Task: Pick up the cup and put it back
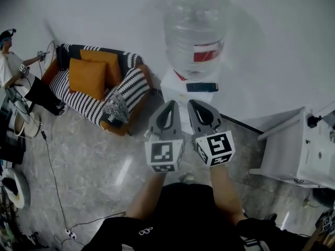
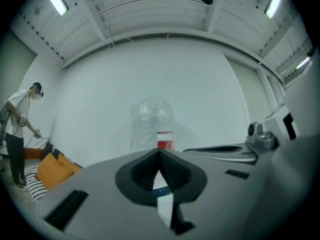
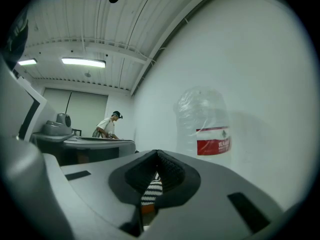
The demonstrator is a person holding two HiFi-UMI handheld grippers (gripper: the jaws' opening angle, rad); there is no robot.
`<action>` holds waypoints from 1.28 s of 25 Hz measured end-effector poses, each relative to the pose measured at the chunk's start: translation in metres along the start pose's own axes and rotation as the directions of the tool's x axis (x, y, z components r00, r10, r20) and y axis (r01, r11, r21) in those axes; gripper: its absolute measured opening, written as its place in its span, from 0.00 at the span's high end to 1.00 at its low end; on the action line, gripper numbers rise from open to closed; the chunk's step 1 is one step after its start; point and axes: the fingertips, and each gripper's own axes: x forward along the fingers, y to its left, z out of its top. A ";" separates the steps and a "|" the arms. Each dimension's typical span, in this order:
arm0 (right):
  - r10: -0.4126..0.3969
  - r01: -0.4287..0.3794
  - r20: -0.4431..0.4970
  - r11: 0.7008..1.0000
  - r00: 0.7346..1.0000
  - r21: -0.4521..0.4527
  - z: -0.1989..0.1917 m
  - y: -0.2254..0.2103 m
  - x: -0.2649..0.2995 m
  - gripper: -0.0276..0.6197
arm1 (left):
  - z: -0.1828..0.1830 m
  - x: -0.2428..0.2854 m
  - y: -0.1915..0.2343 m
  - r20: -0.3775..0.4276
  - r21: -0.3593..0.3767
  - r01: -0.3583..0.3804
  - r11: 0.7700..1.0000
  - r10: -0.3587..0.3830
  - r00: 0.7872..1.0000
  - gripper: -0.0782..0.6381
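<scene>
**Both grippers empty, no cup in sight: find it before anything else**

Your left gripper [image 1: 168,109] and right gripper [image 1: 198,109] sit side by side and level. Each has its jaws pressed together at the tips with nothing between them, which each gripper's own view confirms.

Straight ahead at 12 o'clock is the water dispenser [image 1: 183,90], with the big clear bottle [image 1: 196,30] on top. The striped sofa [image 1: 99,95] lies at 10 o'clock and a white cabinet [image 1: 293,150] at 3 o'clock.

The cup shows in none of the three views, so I can't tell you where it stands.

Empty, closed jaws with no cup in view fit two stages: the cup waiting somewhere to be lifted, or already set back down and released. The pictures don't settle which.

Either way, I'd tip your head until the cup comes into the head view. Hold the grippers clear of the bottle while you look.
</scene>
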 end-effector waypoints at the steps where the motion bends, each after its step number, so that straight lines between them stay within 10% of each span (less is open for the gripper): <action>1: 0.003 -0.003 -0.003 1.000 1.000 0.003 -0.001 0.001 -0.001 0.94 | 0.000 0.000 -0.001 0.001 -0.002 0.000 1.000 0.000 1.000 0.87; 32: -0.003 0.003 0.007 1.000 1.000 0.019 0.003 -0.014 -0.021 0.94 | 0.008 -0.001 -0.030 0.017 0.017 0.037 0.999 -0.037 0.999 0.87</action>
